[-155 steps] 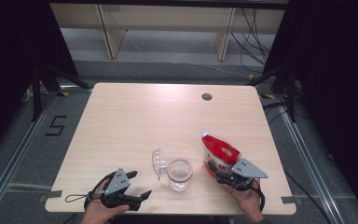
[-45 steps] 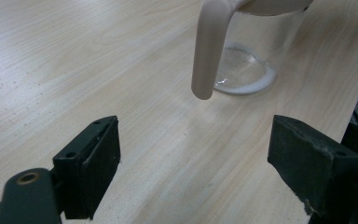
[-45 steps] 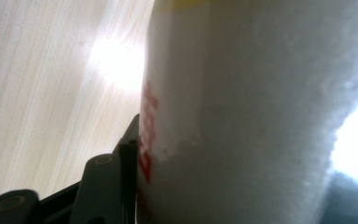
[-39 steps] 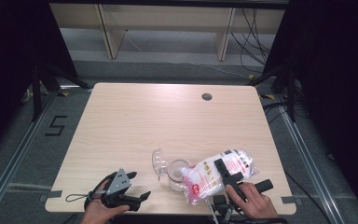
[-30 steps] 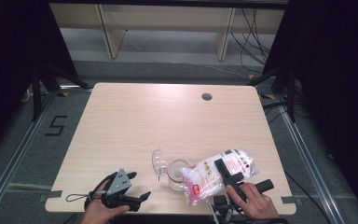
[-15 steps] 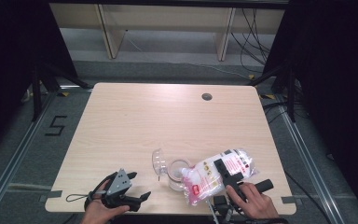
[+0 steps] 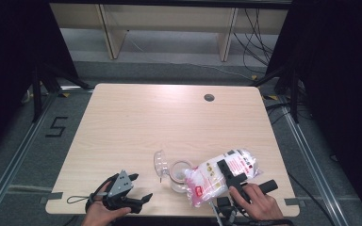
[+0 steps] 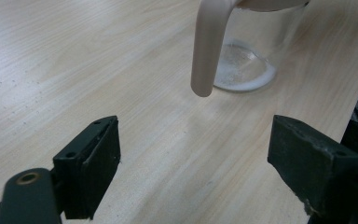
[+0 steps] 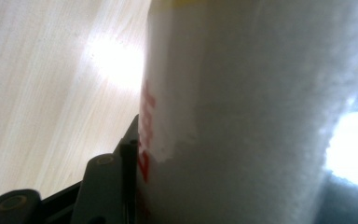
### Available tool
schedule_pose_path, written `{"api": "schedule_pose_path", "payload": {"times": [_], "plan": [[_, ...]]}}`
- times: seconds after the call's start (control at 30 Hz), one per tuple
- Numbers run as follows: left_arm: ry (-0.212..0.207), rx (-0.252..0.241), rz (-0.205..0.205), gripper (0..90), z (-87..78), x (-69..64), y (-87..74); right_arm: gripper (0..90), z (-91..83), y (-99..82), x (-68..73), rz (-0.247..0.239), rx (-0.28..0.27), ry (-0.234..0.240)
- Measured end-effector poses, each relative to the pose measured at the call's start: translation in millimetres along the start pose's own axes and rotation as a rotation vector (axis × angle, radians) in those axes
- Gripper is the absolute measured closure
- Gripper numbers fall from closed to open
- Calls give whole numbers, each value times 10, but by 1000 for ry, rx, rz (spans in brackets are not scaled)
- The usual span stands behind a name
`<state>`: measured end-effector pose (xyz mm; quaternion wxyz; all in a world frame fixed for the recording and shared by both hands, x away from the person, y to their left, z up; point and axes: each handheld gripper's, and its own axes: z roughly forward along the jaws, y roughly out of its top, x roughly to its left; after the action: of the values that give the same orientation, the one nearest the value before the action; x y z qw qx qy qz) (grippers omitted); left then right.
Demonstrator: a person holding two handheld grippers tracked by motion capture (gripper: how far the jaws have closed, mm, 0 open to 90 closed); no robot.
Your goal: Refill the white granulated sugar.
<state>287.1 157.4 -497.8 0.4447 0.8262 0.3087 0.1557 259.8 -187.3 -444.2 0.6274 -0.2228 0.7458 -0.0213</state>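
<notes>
While the right gripper (image 7: 227,175) clamps the tilted bag (image 7: 219,175), its mouth lies just left over the jar (image 7: 180,173); the left gripper (image 7: 133,189) rests released.

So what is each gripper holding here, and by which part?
The right gripper is shut across the middle of the white bag, which is tipped toward the glass jar. The left gripper is open and holds nothing.

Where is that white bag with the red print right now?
In the high view the white bag is at the table's near right edge, clamped in the right tool and tipped toward the glass jug beside it.
</notes>
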Motion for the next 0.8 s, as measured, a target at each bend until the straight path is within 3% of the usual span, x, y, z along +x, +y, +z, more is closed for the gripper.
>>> {"api": "schedule_pose_path", "payload": {"times": [0.07, 0.1, 0.2, 0.23, 0.27, 0.33, 0.4, 0.43, 0.6, 0.63, 0.67, 0.8], "plan": [[-11, -19, -14, 167, 12, -12, 0, 493, 4, -4, 3, 7, 4, -1], [5, 13, 17, 167, -4, 13, 5, 493, 8, -6, -3, 4, -1, -4], [7, 18, 18, 167, -7, 18, 3, 494, 8, -5, -12, 3, -3, -4], [-7, -10, -17, 167, 5, -7, 0, 494, 2, -6, -7, 18, 5, 1], [6, 17, 17, 167, -9, 18, 3, 494, 4, -5, -11, 15, 5, 2], [8, 19, 23, 167, -9, 18, 4, 494, 6, -5, -13, 13, 6, 5], [5, 15, 16, 167, -5, 16, 3, 495, 7, -5, -16, 13, 6, 8], [-7, -5, -8, 167, 1, -1, 0, 495, 3, -5, -24, 2, 10, 12], [-2, -8, -5, 167, -6, 12, 2, 496, 10, 1, -40, -21, 3, 9], [-3, -8, -12, 167, -6, 11, 0, 496, -4, -4, -11, 17, 14, 12], [-3, -8, -10, 167, -6, 11, 1, 497, -1, -4, -33, -14, 0, 7], [-3, -8, -9, 167, -7, 9, 1, 498, -5, -1, -60, -43, 4, 14]]}}
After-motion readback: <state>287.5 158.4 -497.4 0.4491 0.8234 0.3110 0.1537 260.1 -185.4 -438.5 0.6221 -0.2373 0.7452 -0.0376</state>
